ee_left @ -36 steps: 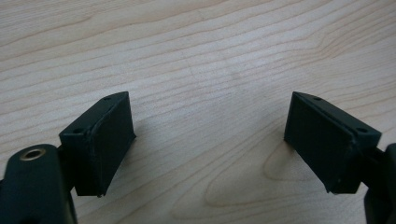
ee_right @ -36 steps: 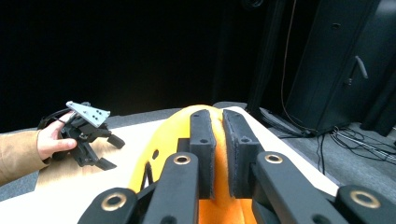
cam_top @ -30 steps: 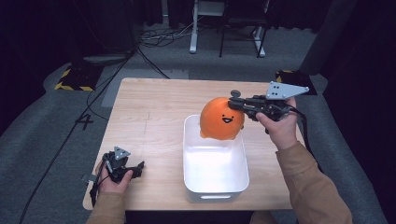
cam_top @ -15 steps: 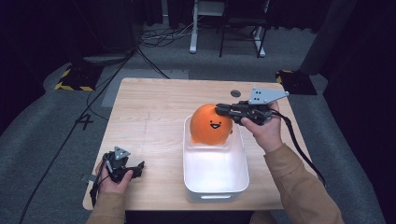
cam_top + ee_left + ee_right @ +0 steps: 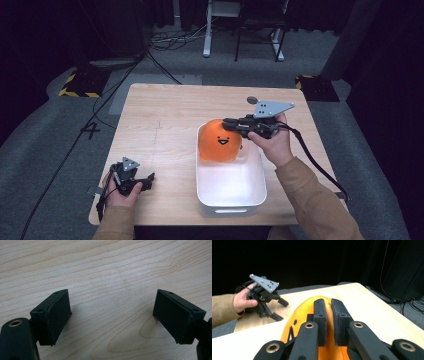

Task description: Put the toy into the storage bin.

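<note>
The right gripper (image 5: pixel 231 123) was clamped on a pinch of the orange plush toy (image 5: pixel 219 141), its jaws nearly together with a fold of orange fabric squeezed between the pads, as the right gripper view showed at close range (image 5: pixel 328 322). The toy, round with a small smiling face, hung over the far end of the white bin (image 5: pixel 207 195), its lower part apparently just inside the rim, though whether it touched the bin's floor could not be told. The left gripper (image 5: pixel 145 181) rested near the table's (image 5: pixel 165 115) near-left corner, well apart from the bin, with its jaws spread wide and nothing between them (the left gripper view showed bare wood grain between the two pads (image 5: pixel 55 315)). The work in hand looked like setting the toy into the bin, and it seemed close to done. The main risk, as I judged it, lay in the thinness of the grip: a pinch of soft cloth could slip out under the toy's weight, letting it drop early and bounce off the rim onto the table. Since the toy sat toward the far edge and not over the bin's middle, a release there could leave it perched on the rim or tip it out over the far side. A sideways drag against the wall could also shift the light bin, which nothing steadied.
</note>
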Motion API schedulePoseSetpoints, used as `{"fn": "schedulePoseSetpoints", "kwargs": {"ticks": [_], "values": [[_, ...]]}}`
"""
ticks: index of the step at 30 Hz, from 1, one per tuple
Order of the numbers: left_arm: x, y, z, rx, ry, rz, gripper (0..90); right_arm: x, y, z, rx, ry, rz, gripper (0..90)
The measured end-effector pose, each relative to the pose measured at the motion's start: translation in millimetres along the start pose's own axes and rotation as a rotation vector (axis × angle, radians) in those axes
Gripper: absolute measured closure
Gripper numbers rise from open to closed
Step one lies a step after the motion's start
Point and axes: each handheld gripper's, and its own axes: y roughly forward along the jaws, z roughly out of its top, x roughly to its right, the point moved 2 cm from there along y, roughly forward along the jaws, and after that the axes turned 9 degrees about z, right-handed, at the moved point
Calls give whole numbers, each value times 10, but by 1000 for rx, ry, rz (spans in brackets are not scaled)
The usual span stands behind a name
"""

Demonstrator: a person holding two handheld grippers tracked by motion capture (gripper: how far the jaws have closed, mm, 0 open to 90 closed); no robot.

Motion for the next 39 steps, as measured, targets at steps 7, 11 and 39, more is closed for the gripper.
{"fn": "schedulePoseSetpoints", "kwargs": {"ticks": [7,11,39], "values": [[0,1,0,1,0,0,149,7,67,-87,-29,7,2,834],[-1,0,0,1,0,1,150,1,106,-115,-50,6,5,834],[1,1,0,0,0,-1,150,-8,345,-312,-255,0,-1,821]]}}
